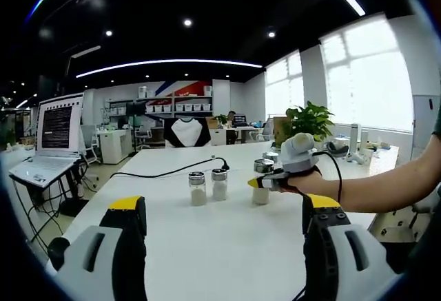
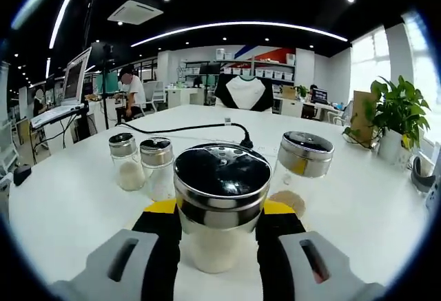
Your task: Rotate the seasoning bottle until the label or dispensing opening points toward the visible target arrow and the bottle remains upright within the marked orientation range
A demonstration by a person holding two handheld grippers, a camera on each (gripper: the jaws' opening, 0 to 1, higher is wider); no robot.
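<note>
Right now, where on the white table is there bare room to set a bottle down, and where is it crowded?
Bare tabletop lies between the left tool and the pair of shakers. More bare table lies left of that pair, toward the laptop. It is crowded around the right tool, shut on a seasoning bottle, with another bottle close beside it and the black cable behind.

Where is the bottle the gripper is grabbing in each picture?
Left gripper view: the held bottle stands right of centre on the table, in the right gripper.
Right gripper view: it fills the bottom centre, between the jaws.
Shared landmark: the pair of bottles beside it.
</note>
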